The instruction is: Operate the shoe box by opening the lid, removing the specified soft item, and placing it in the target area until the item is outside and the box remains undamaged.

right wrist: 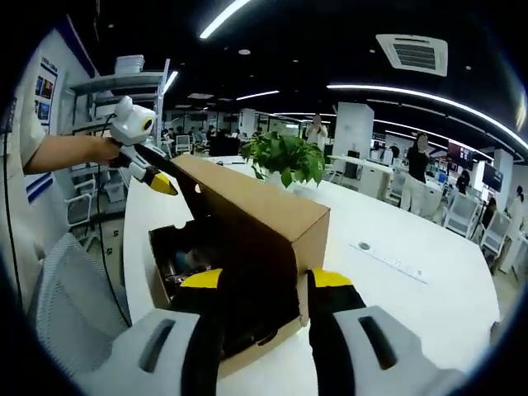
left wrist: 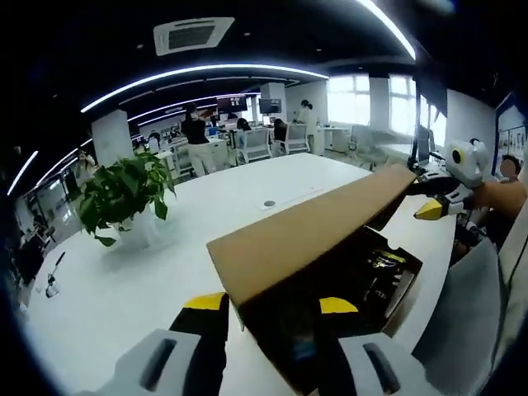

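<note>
Shoe box: brown cardboard shoe box [right wrist: 264, 342] sat on the near part of the table, long axis running from one gripper to the other.
Table: broad white table [left wrist: 124, 280] carried the box and the plant.
Lid: plain brown cardboard lid [left wrist: 313, 231] stood raised, hinged along one long side.
Plant: leafy green plant [left wrist: 124, 190] in a white pot stood well apart, beyond the box.
Left gripper: left gripper [left wrist: 272, 304] had its jaws wide apart astride one end of the lid; actual pinching could not be told.
Right gripper: right gripper [right wrist: 266, 279] likewise straddled the opposite end; grip unclear.
Contents: dark contents [left wrist: 384, 264] with yellow flecks lay inside, below both grippers, about equally near each; the soft item was not distinguishable.
Writing: none legible.
</note>
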